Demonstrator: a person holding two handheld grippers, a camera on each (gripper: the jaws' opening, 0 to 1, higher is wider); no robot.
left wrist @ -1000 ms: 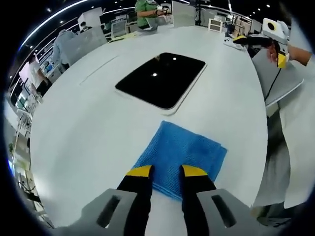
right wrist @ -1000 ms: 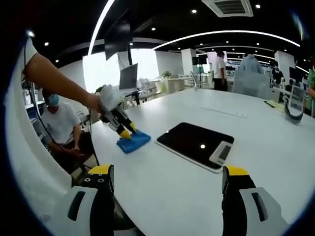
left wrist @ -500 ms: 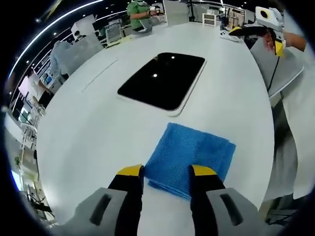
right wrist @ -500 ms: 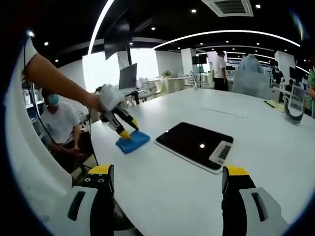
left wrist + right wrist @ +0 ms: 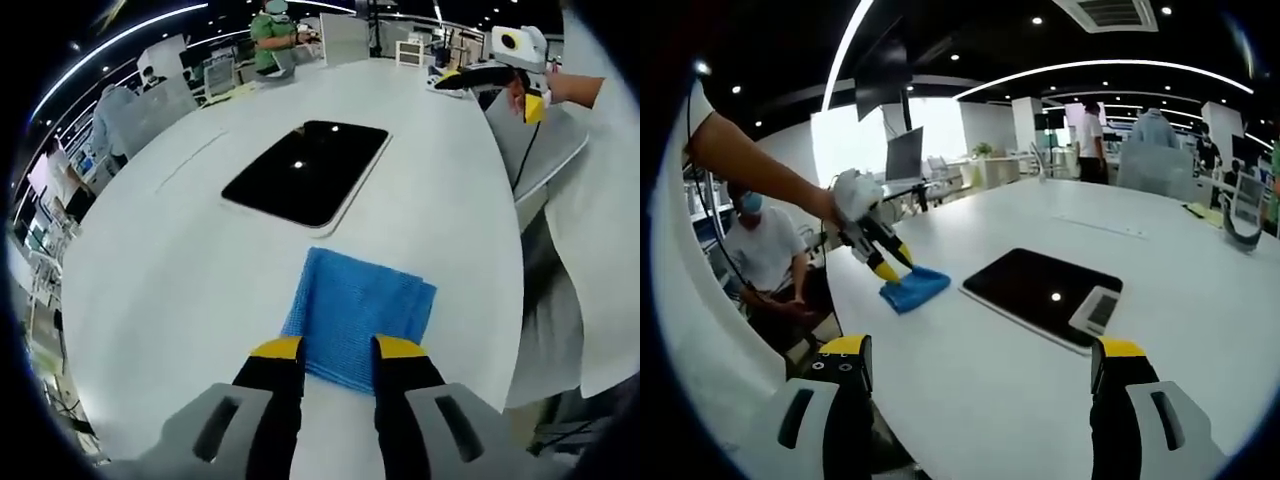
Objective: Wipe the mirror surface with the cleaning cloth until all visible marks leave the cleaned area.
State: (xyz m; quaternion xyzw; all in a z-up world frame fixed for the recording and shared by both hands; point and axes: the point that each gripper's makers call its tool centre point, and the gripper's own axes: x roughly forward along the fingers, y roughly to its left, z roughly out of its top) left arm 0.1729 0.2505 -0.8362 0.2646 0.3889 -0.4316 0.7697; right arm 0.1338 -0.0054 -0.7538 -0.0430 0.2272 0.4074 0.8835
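Your white table [image 5: 170, 260] is carrying two task items: one mirror [image 5: 305, 172] and one blue cleaning cloth [image 5: 358, 315]. The cloth is lying flat near the table edge on your side, apart from the mirror, with bare table between them. Nothing is sitting in the path from cloth to mirror.

Your left gripper [image 5: 338, 350] is hovering at the cloth's near edge, yellow-tipped jaws a narrow gap apart, one each side of that edge. I can't tell whether they're pinching it or just over it. In the right gripper view, the same gripper [image 5: 886, 268] is pointing down with its tips at the cloth [image 5: 913, 288], and your hand [image 5: 854, 198] is wrapped around its body.

Your right gripper [image 5: 975, 362] is being held wide open, gripping nothing, over the table [image 5: 1200, 340] short of the mirror [image 5: 1040, 295]. In the left gripper view it's showing far off [image 5: 500, 75], beyond the table's far side.

The right gripper view is showing a pale panel at the mirror's near corner [image 5: 1098, 312], plus one seated person in a face mask [image 5: 760, 255] just off the table edge behind your left arm. The left gripper view is showing the mirror as dark glass reflecting ceiling lights, and one person in green [image 5: 272, 30] standing at the far end. Monitors and more people are filling the background.
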